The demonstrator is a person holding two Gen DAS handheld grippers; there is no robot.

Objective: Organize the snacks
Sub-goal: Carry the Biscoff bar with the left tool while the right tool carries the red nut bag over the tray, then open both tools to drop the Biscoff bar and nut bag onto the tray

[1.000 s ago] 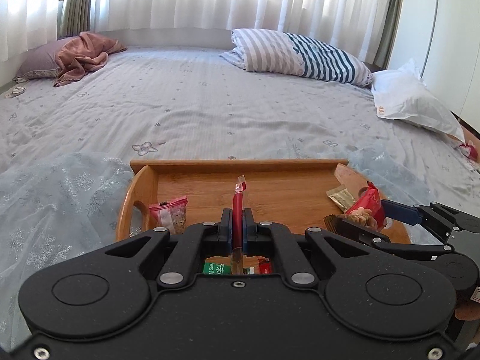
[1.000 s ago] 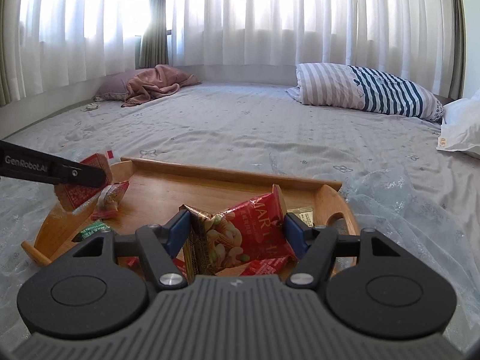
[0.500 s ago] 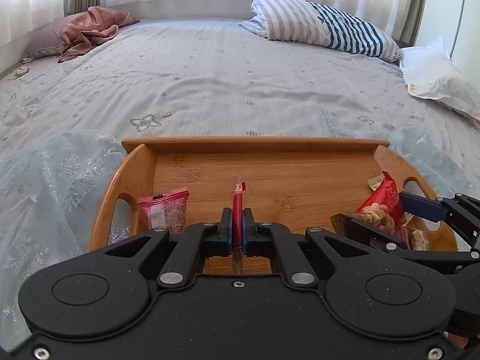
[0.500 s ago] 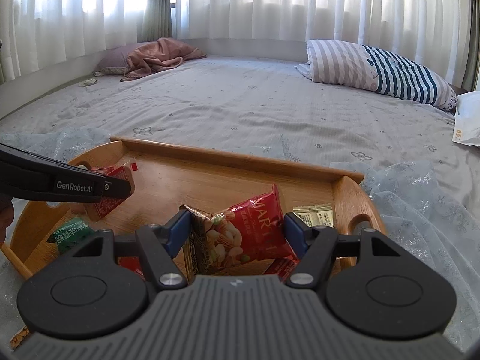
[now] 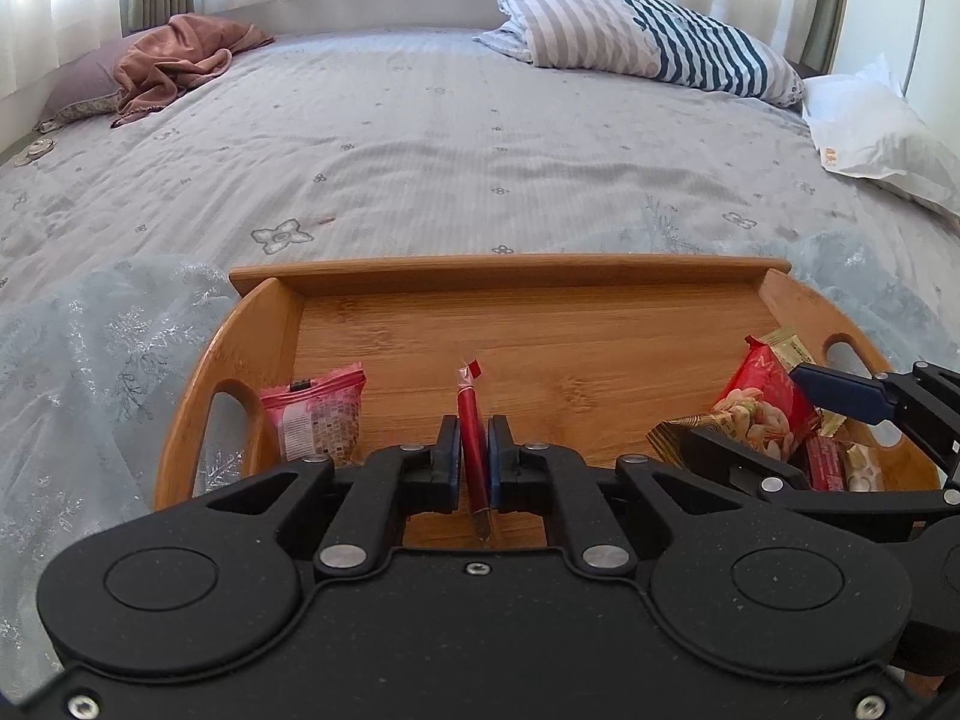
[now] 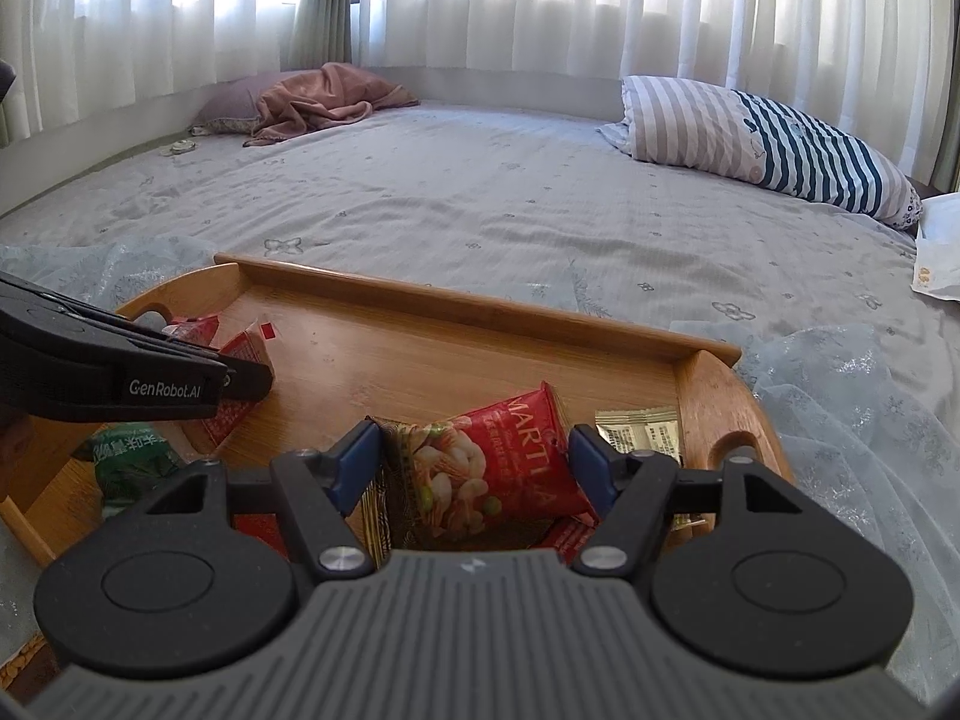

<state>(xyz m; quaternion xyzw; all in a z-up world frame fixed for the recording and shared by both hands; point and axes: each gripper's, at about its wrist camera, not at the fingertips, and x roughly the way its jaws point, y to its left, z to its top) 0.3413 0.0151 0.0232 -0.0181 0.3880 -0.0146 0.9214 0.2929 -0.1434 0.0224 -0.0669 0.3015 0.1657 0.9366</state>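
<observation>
A wooden tray with handle cut-outs lies on the bed. My left gripper hangs low over its near left part. A thin red snack packet stands on edge between its pads, and the jaws are just starting to open. In the right wrist view the same left gripper comes in from the left with that red packet. My right gripper is shut on a red peanut bag over the tray's right end. The left wrist view shows the right gripper and the bag too.
In the tray lie a pink packet, a green packet, a gold sachet and small red packets. A sheer patterned cloth lies under the tray. Further back sit a striped pillow, a white bag and a pink blanket.
Both grippers have come down and forward over the tray, each with its packet still between the pads. The tray now looks larger and lies lower in both views.
</observation>
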